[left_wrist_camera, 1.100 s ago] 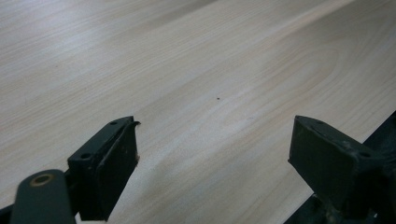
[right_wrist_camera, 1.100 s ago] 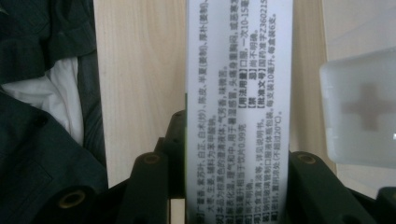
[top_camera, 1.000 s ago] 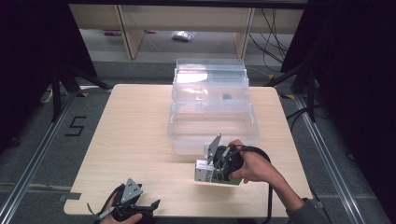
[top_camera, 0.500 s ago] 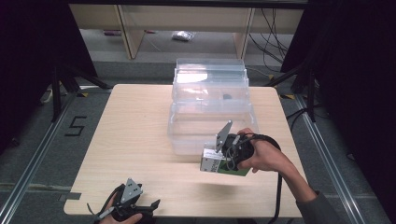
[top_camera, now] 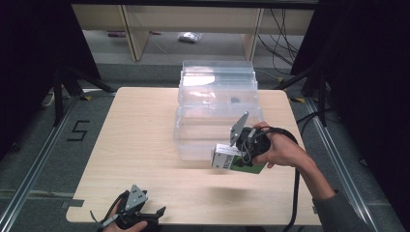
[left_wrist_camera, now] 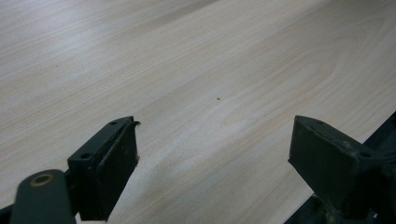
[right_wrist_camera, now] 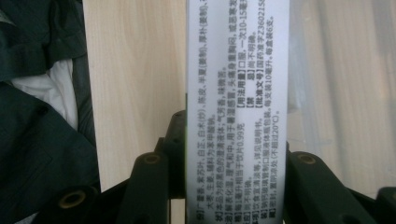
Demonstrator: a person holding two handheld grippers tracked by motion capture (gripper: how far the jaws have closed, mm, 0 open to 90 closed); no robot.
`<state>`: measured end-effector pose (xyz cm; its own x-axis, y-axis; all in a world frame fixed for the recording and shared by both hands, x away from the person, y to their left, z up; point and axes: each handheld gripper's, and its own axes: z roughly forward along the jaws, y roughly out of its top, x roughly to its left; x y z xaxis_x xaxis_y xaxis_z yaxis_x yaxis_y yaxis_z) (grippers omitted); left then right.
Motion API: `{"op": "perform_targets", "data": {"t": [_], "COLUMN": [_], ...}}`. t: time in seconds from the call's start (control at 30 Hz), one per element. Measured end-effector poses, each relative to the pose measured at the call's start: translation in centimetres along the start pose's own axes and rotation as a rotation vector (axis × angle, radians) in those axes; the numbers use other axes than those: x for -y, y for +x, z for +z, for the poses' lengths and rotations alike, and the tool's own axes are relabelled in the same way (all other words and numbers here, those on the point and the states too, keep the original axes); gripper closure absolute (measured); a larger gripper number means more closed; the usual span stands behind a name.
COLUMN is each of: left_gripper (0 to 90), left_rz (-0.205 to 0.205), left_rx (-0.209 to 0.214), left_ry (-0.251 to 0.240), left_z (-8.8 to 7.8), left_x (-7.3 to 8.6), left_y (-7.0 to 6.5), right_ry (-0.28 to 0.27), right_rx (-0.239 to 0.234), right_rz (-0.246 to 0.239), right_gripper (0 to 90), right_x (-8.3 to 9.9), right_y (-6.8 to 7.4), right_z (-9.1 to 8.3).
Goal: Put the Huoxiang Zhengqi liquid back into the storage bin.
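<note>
We see a small white-and-green printed cardboard box [top_camera: 232, 160] clamped in the right gripper [top_camera: 231, 159], lifted clear of the light wooden table [top_camera: 135, 145], casting a soft shadow on the wood below it. It hangs just in front of the near wall of the clear plastic storage bin [top_camera: 217, 116], close to its right corner; we can't tell if it touches the bin. In the right gripper view, the box [right_wrist_camera: 237, 112] runs up the middle, its white face covered in black printed text, both black jaws pressed on its sides at the bottom. The table and the blurred bin wall lie behind it, a dark sleeve at left. The right hand [top_camera: 275, 150] wraps the gripper body, its cable trailing down along the forearm.

The left gripper [top_camera: 157, 212] rests at the near left edge of the table, held by the left hand [top_camera: 126, 224], well apart from the box. In the left gripper view, its jaws stand wide with bare wood between them.
</note>
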<state>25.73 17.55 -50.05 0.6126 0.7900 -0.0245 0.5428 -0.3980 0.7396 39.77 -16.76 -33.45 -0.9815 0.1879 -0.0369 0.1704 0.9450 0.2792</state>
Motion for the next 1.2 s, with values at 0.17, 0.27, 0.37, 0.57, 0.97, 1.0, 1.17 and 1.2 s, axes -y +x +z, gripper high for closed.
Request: {"op": "perform_targets", "data": {"t": [0.17,0.27,0.37,0.57,0.97,1.0,1.17,1.2], "left_gripper": [14.8,14.8,14.9,14.8,14.9,14.9,14.8,14.9], "left_rz": [0.002,0.0,0.012,0.0,-0.009,-0.004,-0.009,-0.01], "left_rx": [-0.001,0.001,0.004,0.002,0.007,0.002,-0.005,-0.001], "left_ry": [0.0,0.002,0.003,0.004,0.004,0.008,0.003,-0.001], "left_z": [0.0,0.0,0.0,0.0,0.1,0.1,0.2,0.2], "left_x": [0.0,0.0,0.0,0.0,0.1,0.1,0.1,0.1], "left_y": [0.1,0.1,0.1,0.1,0.0,0.0,0.0,0.0], "right_ry": [0.006,0.0,-0.006,-0.001,-0.028,-0.038,-0.031,-0.029], "right_rx": [0.003,0.005,0.003,0.006,0.011,0.008,0.004,0.012], "right_rz": [-0.004,-0.004,-0.047,-0.01,-0.011,-0.007,0.007,0.013], "right_gripper": [64.8,64.8,64.8,64.8,64.8,64.8,64.7,64.7], "right_x": [-0.2,-0.4,-0.5,-0.7,-0.6,-0.6,-0.5,-0.5], "right_y": [-0.6,-1.2,-1.7,-2.9,-5.6,-5.9,-7.2,-7.4], "right_z": [-0.6,-1.2,-1.4,-2.2,-2.7,-2.6,-2.2,-2.1]}}
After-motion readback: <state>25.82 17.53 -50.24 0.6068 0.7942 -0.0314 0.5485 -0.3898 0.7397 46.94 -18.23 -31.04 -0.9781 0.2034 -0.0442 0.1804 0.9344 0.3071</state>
